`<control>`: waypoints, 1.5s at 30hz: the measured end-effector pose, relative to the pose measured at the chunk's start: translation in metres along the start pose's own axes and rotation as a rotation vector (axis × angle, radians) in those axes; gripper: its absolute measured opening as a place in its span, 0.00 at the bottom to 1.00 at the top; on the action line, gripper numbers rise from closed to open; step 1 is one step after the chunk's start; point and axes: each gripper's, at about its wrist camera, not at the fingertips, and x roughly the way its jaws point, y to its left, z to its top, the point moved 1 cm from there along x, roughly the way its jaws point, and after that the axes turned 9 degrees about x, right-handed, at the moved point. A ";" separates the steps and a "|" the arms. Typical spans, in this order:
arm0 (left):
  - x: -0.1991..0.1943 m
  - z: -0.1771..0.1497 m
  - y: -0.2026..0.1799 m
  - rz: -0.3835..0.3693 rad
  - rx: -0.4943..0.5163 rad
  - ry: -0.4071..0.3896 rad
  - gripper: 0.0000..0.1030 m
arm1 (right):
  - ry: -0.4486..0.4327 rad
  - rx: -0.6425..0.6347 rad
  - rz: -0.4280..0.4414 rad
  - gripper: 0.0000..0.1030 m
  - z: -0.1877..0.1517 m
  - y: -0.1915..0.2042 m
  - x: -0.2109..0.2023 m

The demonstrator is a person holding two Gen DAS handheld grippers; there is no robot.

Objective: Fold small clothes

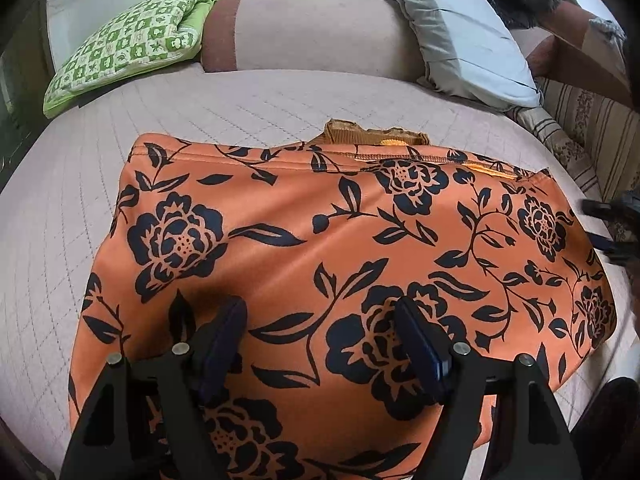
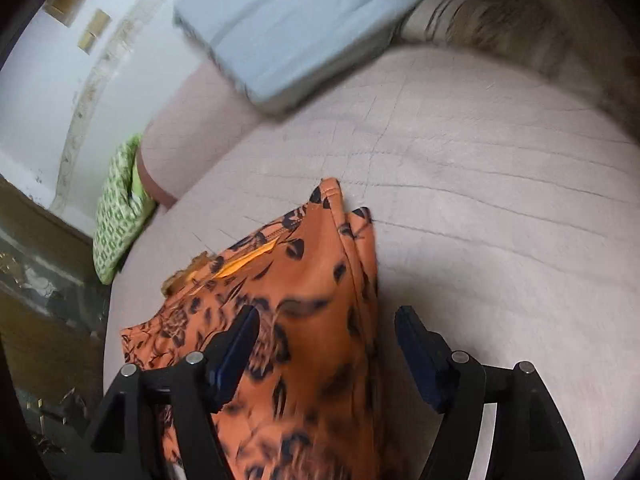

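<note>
We hover both spread, empty: left hand-held gripper (image 1: 320,312), right hand-held gripper (image 2: 326,320), over the shirt (image 1: 320,240), seemingly mid-fold; next, grab an edge.

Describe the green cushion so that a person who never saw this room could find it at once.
Start from the wide pink bed where the orange floral garment lies. At its far left corner, a cushion leans on the pink bolster. It is the only green thing here, with a green and white checked pattern; the pillow further right is plain pale blue.
</note>
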 end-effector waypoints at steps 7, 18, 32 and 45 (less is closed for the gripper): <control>0.003 0.002 0.001 0.002 -0.002 -0.004 0.75 | 0.032 -0.151 -0.030 0.15 0.005 0.041 0.012; 0.008 0.002 -0.002 0.025 0.027 0.003 0.76 | -0.186 -0.136 -0.117 0.68 -0.007 0.038 -0.027; -0.087 -0.026 0.054 0.068 -0.090 -0.244 0.82 | -0.161 -0.446 -0.127 0.77 -0.128 0.040 -0.011; -0.046 -0.091 0.126 -0.114 -0.416 0.047 0.12 | -0.185 -0.363 -0.038 0.86 -0.130 0.036 -0.012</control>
